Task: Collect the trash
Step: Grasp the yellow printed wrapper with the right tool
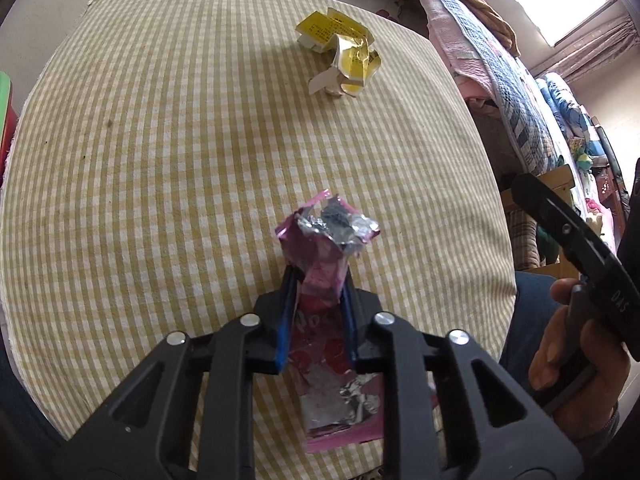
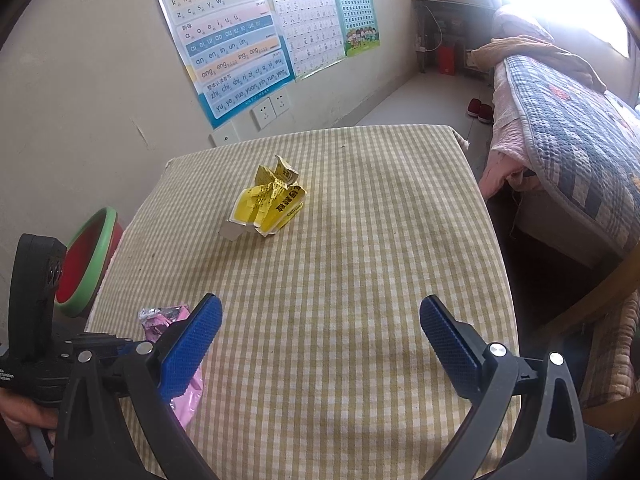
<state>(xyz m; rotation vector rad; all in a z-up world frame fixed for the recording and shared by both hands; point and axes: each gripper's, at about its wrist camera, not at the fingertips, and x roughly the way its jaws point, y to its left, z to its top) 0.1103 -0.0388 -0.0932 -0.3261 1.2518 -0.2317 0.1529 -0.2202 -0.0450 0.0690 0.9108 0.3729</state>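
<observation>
My left gripper (image 1: 318,276) is shut on a crumpled pink and silver foil wrapper (image 1: 332,236), held over the near part of the checked tablecloth (image 1: 160,160). The wrapper also shows in the right wrist view (image 2: 164,318), beside the left gripper's body. A crushed yellow carton (image 1: 340,52) lies on the cloth farther away; it also shows in the right wrist view (image 2: 268,204). My right gripper (image 2: 320,320) is open and empty above the near edge of the table, well short of the carton.
A red and green basin (image 2: 86,264) sits on the floor left of the table. A bed with quilts (image 2: 568,152) runs along the right. Posters and wall sockets (image 2: 270,110) are on the wall behind the table.
</observation>
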